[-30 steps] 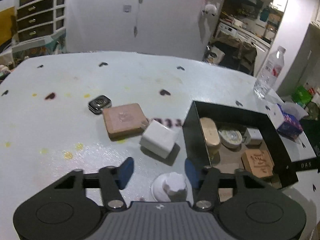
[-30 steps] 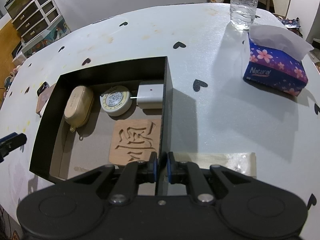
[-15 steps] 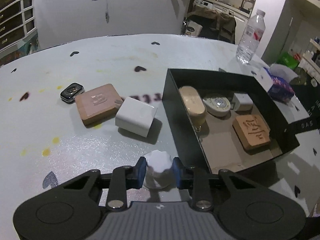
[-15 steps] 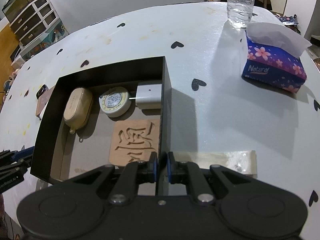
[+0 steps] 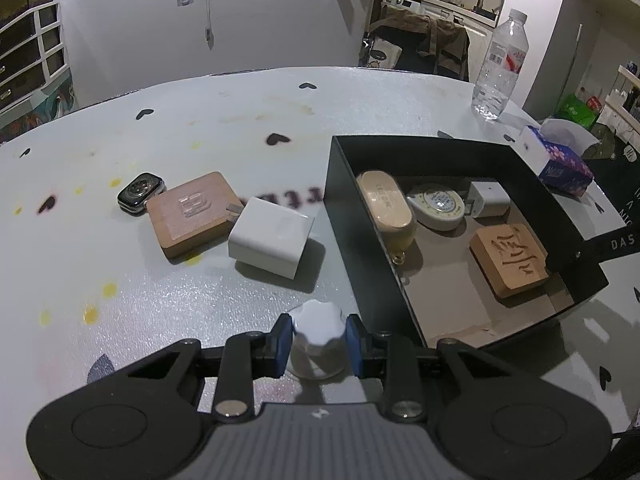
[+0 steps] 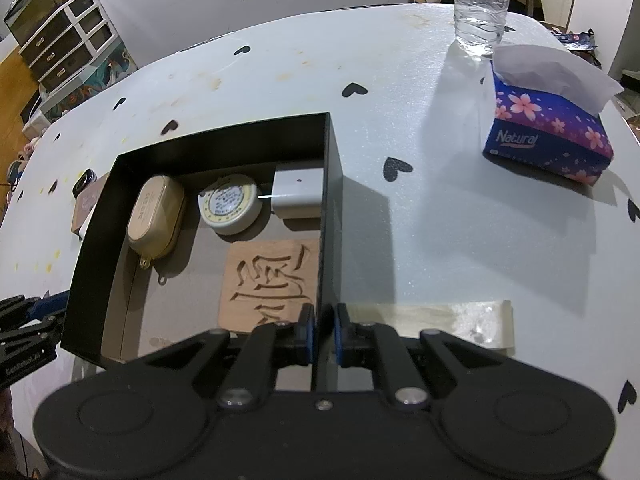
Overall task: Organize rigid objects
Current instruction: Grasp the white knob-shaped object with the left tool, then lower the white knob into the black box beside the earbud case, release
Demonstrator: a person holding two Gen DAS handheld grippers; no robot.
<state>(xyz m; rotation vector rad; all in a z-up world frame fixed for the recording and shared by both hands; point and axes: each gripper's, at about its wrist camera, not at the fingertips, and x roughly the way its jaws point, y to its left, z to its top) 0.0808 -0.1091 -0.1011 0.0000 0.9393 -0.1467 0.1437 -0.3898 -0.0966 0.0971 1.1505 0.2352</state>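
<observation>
Worktop (image 5: pixel 248 120): white, printed with small dark hearts, some yellow stains toward the left; a cluttered, dim room behind it.

Loose on the worktop, left to right:
- smartwatch body (image 5: pixel 141 193), no strap visible, touching the next item.
- wooden block (image 5: pixel 195 213) with a raised emblem, lying flat.
- white charger cube (image 5: pixel 271 237), one corner against the block.
- white knob-shaped cap (image 5: pixel 317 338), upright, just beside the box's near left corner.

Black box (image 5: pixel 336 184), open-topped, cardboard floor. Contents, left to right:
- tan oval case (image 5: pixel 385 205) along the left wall.
- round tape measure (image 5: pixel 438 206) at the back.
- small white adapter (image 5: pixel 489 199) in the back right corner.
- carved wooden tile (image 5: pixel 508 260) near the right wall.
The near part of the floor is bare.

Beyond the box on the right: tissue pack (image 6: pixel 548 136) and water bottle (image 6: pixel 480 8), seemingly not part of the sorting.

Left gripper (image 5: pixel 316 340): blue pads pressed on either side of the cap, jaws easing out very slightly, cap not yet lifted clear as far as I can tell.
Right gripper (image 6: pixel 323 332): nearly closed, pinching the box's right wall and steadying it.

Progress, by my reckoning: four items boxed, four outside, so about half done. Cap is in hand; watch, block and charger remain.
</observation>
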